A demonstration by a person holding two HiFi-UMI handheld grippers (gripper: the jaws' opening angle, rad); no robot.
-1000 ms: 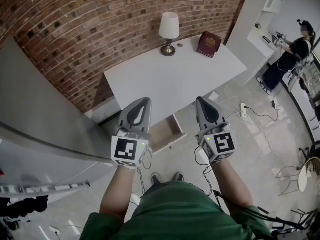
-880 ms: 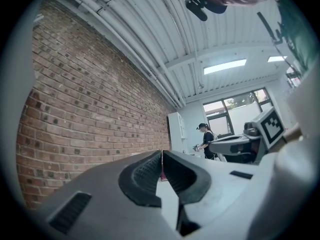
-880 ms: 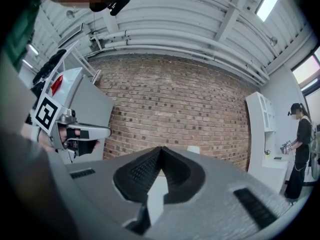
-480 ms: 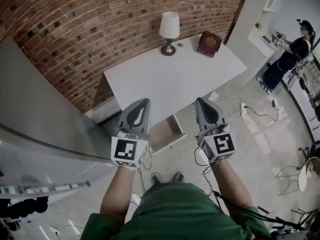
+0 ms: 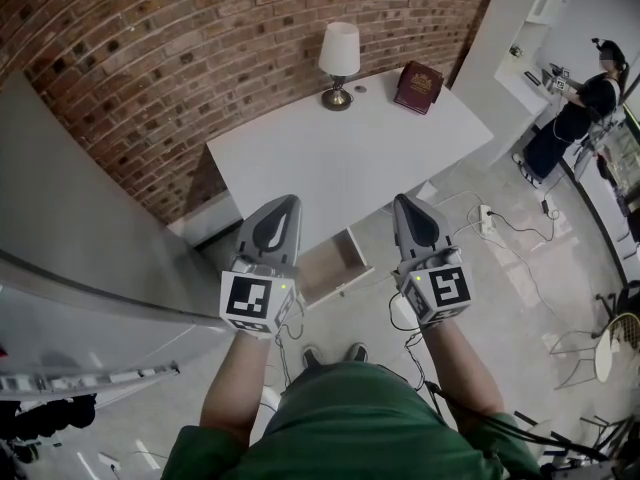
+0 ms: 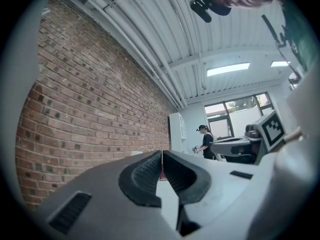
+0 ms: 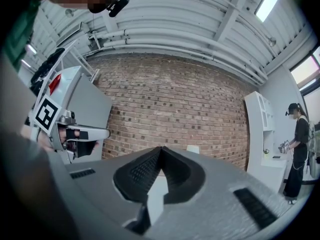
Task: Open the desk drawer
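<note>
Head view: left tool (image 5: pixel 289 201) and right tool (image 5: pixel 403 200) closed, empty; book (image 5: pixel 418 87) lettering seemingly illegible.

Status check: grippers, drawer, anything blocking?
Left gripper shut, empty; right gripper shut, empty; both held level, touching nothing. Drawer stands pulled out under the desk front. Nothing seen in its way.

White desk (image 5: pixel 330 168) against brick wall (image 5: pixel 200 48): lamp (image 5: pixel 338 63) upright at its 12 o'clock edge, small round item (image 5: pixel 359 90) just beside it (too small to identify), dark red book (image 5: pixel 418 87) flat at 2 o'clock, apart from lamp.
</note>
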